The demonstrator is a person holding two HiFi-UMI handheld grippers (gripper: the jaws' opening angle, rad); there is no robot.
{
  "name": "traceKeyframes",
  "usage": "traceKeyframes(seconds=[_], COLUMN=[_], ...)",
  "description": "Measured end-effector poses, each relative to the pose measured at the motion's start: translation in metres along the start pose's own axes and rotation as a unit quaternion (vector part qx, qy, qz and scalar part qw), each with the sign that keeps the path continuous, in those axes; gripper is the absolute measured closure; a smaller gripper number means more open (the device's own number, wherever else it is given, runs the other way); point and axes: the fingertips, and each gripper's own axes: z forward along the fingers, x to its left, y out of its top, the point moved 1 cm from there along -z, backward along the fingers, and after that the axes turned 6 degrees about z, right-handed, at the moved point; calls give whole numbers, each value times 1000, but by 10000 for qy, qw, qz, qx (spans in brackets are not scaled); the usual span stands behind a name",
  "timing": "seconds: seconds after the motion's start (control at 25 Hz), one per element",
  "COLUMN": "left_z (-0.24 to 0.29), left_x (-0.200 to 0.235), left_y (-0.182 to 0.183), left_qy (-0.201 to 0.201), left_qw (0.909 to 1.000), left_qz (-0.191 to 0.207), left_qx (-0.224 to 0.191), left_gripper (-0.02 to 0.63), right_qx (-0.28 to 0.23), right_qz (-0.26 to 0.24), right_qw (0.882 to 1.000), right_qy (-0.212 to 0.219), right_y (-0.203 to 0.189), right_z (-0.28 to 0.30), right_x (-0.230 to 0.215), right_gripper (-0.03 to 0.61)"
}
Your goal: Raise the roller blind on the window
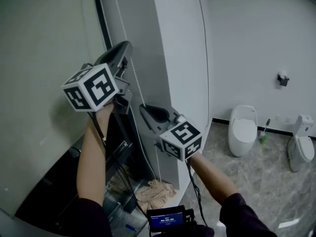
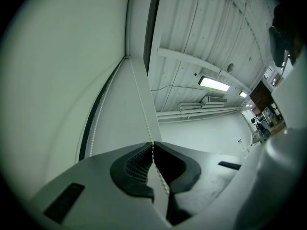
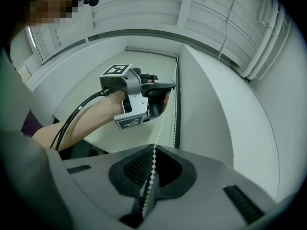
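Right, my left gripper [image 2: 152, 144] is clenched on the bead chain [image 1: 136, 83] up high, and my right gripper [image 3: 154, 147] is clamped on that chain lower down. The roller blind [image 1: 39, 98] hangs just left of it.

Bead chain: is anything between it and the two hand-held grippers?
Nothing visible does. The left hand-held gripper and the right hand-held gripper each pinch the thin white bead chain, left above right.

Dim greenish light; gripper views fisheye-warped, corners black
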Motion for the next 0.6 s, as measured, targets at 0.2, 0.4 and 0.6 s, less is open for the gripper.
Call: traceKeyframes(seconds=[0.2,0.4,0.6], left_z=[12,-22,-63], left_x=[-15,4,-21], left_y=[31,-1,-76], left_qy=[84,240,270], left_qw=[9999,9996,9995], left_qz=[53,153,119], left_qx=[52,-45,122], left_gripper=[598,600,600], right_qx=[-69,-443,-981], right_qz=[108,757,1297], right_qw=[9998,9951,9852], right_qy=[122,465,531], right_y=[42,26,65], right_z=[-18,-22,-38], right_x=[-3,-9,-28], right_gripper=[568,432,407])
